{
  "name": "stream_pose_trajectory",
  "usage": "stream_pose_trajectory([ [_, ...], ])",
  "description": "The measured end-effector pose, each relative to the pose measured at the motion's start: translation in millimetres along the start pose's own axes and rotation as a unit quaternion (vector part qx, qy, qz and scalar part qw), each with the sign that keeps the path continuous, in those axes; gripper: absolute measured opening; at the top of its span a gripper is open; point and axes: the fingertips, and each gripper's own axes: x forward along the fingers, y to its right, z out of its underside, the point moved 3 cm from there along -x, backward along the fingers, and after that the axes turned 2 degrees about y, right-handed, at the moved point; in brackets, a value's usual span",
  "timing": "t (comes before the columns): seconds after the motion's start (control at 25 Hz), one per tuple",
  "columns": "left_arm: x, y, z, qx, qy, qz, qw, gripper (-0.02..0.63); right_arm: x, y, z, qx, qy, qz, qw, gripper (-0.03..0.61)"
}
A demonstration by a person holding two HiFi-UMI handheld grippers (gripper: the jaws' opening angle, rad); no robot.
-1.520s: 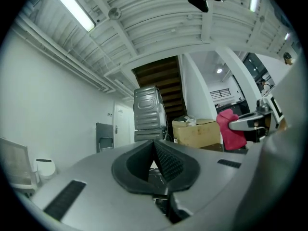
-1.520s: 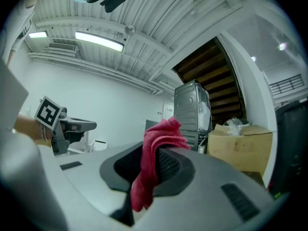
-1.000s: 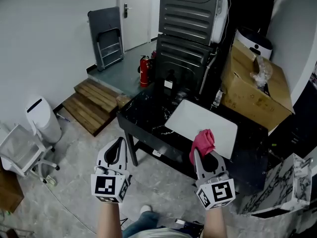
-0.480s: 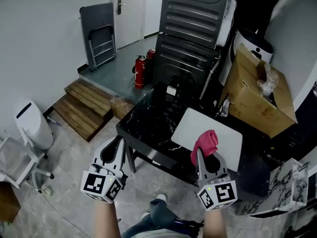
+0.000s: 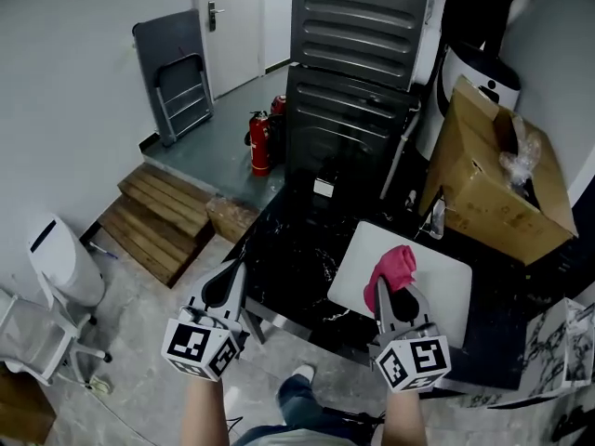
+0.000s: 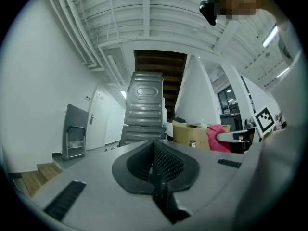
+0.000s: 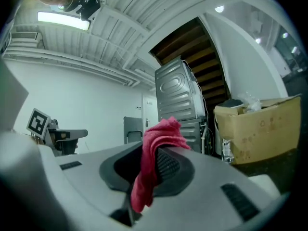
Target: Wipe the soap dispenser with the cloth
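**Cloth gripped on the right, left gripper empty, both over the table's near edge**

At the far left of the head view a white bin (image 5: 61,260) stands on the floor, with wooden steps (image 5: 154,219) to its right and a folded chair (image 5: 178,71) leaning on the wall above them. A red extinguisher (image 5: 261,143) stands beside a tall grey appliance (image 5: 361,35) at top centre.

The left gripper (image 5: 229,272) sits lower left of centre, over the near left corner of the black table (image 5: 296,242). In its own view the left gripper (image 6: 154,152) has its jaws pressed together with nothing between them.

Right of centre, a white board (image 5: 444,282) lies on the table. The right gripper (image 5: 394,297) hovers at the board's near edge with its jaws clamped on a red cloth (image 5: 393,269). The cloth bunches up above the jaw tips and shows over the board. In the right gripper view the cloth (image 7: 157,137) fills the gap between the jaws and hangs down on their left side.

Further up and right, a small clear bottle (image 5: 437,218) stands on the table between the board and a cardboard box (image 5: 493,179), well apart from the cloth. Whether it is the dispenser I cannot tell.
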Motion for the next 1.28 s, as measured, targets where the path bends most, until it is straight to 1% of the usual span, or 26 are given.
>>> stream_pose_trajectory([
  [0.12, 46, -16, 10, -0.014, 0.012, 0.009, 0.9998, 0.012, 28, 17, 3, -0.005, 0.005, -0.002, 1.0, 0.057],
  [0.2, 77, -30, 18, -0.035, 0.019, 0.005, 0.9992, 0.012, 44, 30, 7, -0.013, 0.005, 0.003, 1.0, 0.057],
  [0.28, 108, -40, 30, -0.049, 0.001, 0.004, 0.9988, 0.012, 58, 43, 9, -0.014, 0.008, 0.008, 1.0, 0.057],
  [0.36, 138, -40, 39, -0.045, -0.021, 0.014, 0.9987, 0.012, 68, 57, 11, -0.019, 0.013, 0.015, 1.0, 0.057],
  [0.4, 152, -38, 41, -0.05, -0.02, 0.024, 0.9983, 0.012, 72, 63, 12, -0.021, 0.014, 0.019, 1.0, 0.057],
  [0.44, 165, -37, 40, -0.066, -0.008, 0.037, 0.9971, 0.014, 76, 69, 12, -0.02, 0.015, 0.023, 0.999, 0.057],
  [0.48, 176, -35, 38, -0.091, 0.01, 0.051, 0.9945, 0.013, 80, 75, 13, -0.015, 0.017, 0.026, 0.999, 0.057],
  [0.56, 195, -34, 34, -0.137, 0.037, 0.069, 0.9874, 0.013, 89, 86, 15, 0.001, 0.021, 0.025, 0.999, 0.055],
  [0.6, 204, -34, 34, -0.146, 0.041, 0.074, 0.9856, 0.012, 93, 90, 17, 0.009, 0.022, 0.024, 0.999, 0.055],
  [0.64, 213, -33, 35, -0.145, 0.039, 0.079, 0.9855, 0.013, 97, 94, 19, 0.015, 0.021, 0.024, 0.999, 0.055],
  [0.68, 221, -32, 37, -0.135, 0.035, 0.085, 0.9866, 0.014, 101, 97, 21, 0.018, 0.019, 0.026, 0.999, 0.055],
  [0.76, 236, -28, 42, -0.102, 0.021, 0.096, 0.9899, 0.014, 105, 100, 25, 0.019, 0.014, 0.03, 0.999, 0.055],
  [0.84, 253, -27, 48, -0.078, 0.007, 0.107, 0.9912, 0.014, 107, 102, 28, 0.019, 0.01, 0.034, 0.999, 0.055],
  [0.96, 282, -27, 58, -0.051, -0.01, 0.121, 0.9912, 0.014, 107, 106, 35, 0.024, 0.002, 0.046, 0.999, 0.056],
  [1.08, 311, -25, 73, -0.01, -0.038, 0.147, 0.9883, 0.015, 105, 108, 42, 0.03, -0.007, 0.062, 0.998, 0.057],
  [1.12, 320, -24, 78, -0.002, -0.049, 0.161, 0.9858, 0.063, 104, 109, 43, 0.032, -0.01, 0.067, 0.997, 0.057],
  [1.24, 344, -22, 96, 0.004, -0.079, 0.198, 0.977, 0.145, 103, 111, 46, 0.031, -0.019, 0.086, 0.996, 0.057],
  [1.28, 352, -22, 104, 0.004, -0.087, 0.206, 0.9746, 0.156, 103, 111, 48, 0.031, -0.023, 0.092, 0.995, 0.057],
])
